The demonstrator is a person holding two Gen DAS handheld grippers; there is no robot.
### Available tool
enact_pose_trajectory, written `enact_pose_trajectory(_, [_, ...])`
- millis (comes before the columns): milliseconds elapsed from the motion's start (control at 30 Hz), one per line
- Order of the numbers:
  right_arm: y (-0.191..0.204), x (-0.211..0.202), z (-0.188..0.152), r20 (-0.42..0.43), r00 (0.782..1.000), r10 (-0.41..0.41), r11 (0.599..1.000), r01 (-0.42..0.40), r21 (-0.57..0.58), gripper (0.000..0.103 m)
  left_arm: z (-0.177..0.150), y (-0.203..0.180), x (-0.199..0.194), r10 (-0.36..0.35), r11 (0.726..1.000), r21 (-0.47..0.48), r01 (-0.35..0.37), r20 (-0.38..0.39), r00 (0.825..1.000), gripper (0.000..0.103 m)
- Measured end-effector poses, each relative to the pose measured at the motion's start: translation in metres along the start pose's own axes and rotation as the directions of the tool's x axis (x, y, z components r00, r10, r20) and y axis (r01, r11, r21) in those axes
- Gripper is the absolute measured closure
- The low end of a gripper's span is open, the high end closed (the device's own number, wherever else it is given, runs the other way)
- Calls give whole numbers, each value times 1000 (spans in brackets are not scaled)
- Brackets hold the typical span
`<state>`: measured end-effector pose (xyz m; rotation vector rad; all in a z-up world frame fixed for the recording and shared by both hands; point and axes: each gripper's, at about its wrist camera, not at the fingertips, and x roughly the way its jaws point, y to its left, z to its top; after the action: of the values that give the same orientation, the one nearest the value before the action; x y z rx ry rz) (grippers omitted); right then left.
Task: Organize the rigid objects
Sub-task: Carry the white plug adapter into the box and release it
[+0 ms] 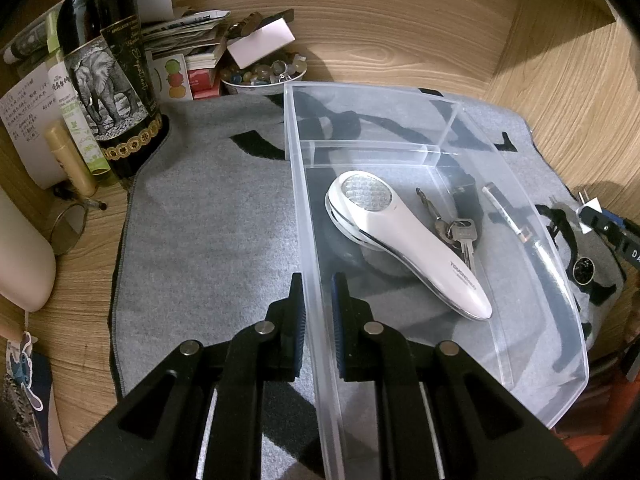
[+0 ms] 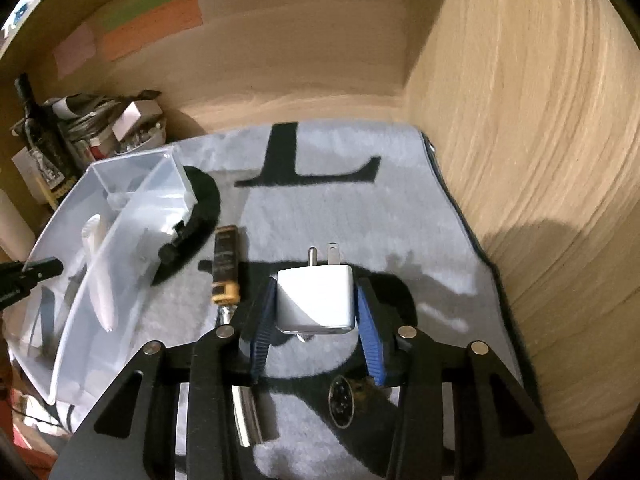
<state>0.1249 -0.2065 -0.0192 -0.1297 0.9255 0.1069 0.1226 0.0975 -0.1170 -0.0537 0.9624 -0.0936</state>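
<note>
A clear plastic organizer bin (image 1: pixel 452 118) sits on a grey mat. In it lie a white handheld device (image 1: pixel 416 240), a bunch of keys (image 1: pixel 460 236) and a pen-like stick (image 1: pixel 516 224). My left gripper (image 1: pixel 319 312) is shut on the bin's left wall, one finger on each side. My right gripper (image 2: pixel 316 312) is shut on a white plug adapter (image 2: pixel 316 300), prongs pointing forward, held above the mat to the right of the bin (image 2: pixel 132 168). The adapter also shows in the left wrist view (image 1: pixel 588 204).
A black-and-yellow tool (image 2: pixel 225 264) and a black strap (image 2: pixel 188 236) lie on the mat (image 2: pixel 360 216) beside the bin. A round black watch face (image 2: pixel 341 400) lies under my right gripper. A wine bottle (image 1: pixel 104 64), papers and a bowl of beads (image 1: pixel 264 74) crowd the back left. Wooden walls enclose the back and right.
</note>
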Motion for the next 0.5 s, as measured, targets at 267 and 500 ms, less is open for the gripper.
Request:
enact_pose_trajectory(267, [26, -17, 22, 81, 995, 62, 997, -57, -58, 67, 0, 0, -1, -1, 1000, -1, 1, 2, 1000, 91])
enact_pose_trajectory(500, [61, -23, 39, 128, 979, 158, 979, -139, -147, 67, 1, 0, -2, 0, 1000, -1, 1, 7, 1000, 91])
